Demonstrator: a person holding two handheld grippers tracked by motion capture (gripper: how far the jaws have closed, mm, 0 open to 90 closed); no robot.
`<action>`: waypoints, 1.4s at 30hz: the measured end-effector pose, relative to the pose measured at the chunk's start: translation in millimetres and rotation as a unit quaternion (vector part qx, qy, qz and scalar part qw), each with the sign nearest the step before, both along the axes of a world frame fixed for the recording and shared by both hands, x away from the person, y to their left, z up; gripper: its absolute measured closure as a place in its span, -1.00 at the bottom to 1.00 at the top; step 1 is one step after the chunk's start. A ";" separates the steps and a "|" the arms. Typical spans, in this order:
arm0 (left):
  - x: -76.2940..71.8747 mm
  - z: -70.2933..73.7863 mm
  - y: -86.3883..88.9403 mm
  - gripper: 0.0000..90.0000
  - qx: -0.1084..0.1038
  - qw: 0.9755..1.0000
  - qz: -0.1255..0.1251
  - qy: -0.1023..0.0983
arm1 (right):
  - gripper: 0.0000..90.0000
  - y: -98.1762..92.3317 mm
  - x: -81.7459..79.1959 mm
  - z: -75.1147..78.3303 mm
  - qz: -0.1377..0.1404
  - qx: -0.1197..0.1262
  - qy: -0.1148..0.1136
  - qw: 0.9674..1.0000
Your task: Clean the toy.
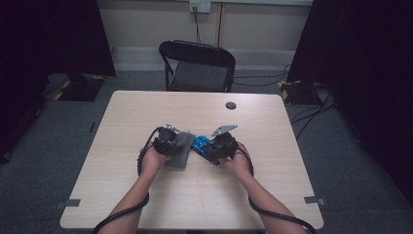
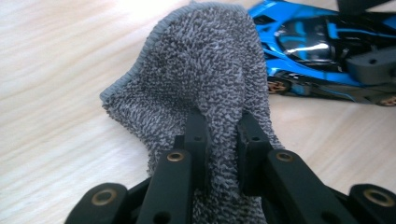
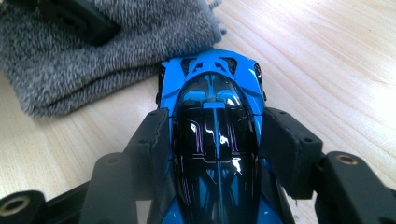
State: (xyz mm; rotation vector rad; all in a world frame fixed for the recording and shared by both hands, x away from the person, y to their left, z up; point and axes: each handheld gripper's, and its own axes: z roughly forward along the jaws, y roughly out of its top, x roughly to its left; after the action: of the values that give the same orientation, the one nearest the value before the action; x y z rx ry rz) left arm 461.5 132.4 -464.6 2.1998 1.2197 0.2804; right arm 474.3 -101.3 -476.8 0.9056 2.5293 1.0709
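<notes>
– High view first: what is on the left of that pale wooden table (image 1: 146, 204)?
– The left gripper (image 1: 171, 140), held in the person's left hand (image 1: 153, 161). Its jaws are clenched on a grey, nubbly terry cloth (image 1: 181, 150) that lies bunched on the tabletop near the middle.
– Does the left gripper view agree?
– Yes. There the grey terry cloth (image 2: 201, 74) is pinched between the two black pads, a fold of it squeezed up between them, the rest spreading forward onto the wood.
– And just right of the cloth?
– A small blue and black toy sports car (image 1: 202, 144), touching the cloth's edge. The right gripper (image 1: 214, 147) grasps it; in the right gripper view the pads press on both flanks of the toy car (image 3: 215, 121), whose nose points at the cloth (image 3: 84, 70).
– Beyond them?
– A small dark round disc (image 1: 231, 105) near the far edge, and a black folding chair (image 1: 197, 66) behind the table.
</notes>
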 end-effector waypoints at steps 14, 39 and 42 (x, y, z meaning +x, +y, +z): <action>-14.0 -1.9 -13.3 0.73 -0.001 1.000 -0.029 0.011 | -0.04 0.1 -0.3 0.2 0.000 -0.002 -0.001 1.000; -43.0 -1.4 -46.0 0.73 -0.007 0.995 -0.099 0.010 | -0.04 0.2 -0.1 0.3 0.000 -0.002 0.000 1.000; -46.1 -1.0 -49.9 0.73 -0.006 0.994 -0.105 0.009 | -0.04 0.3 -0.2 0.4 0.000 -0.002 0.000 1.000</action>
State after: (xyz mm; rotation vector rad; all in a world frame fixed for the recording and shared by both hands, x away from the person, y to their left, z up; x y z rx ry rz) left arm 415.5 82.5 -465.6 2.3009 0.9849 0.1676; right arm 474.2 -101.0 -476.4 0.9042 2.5314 1.0646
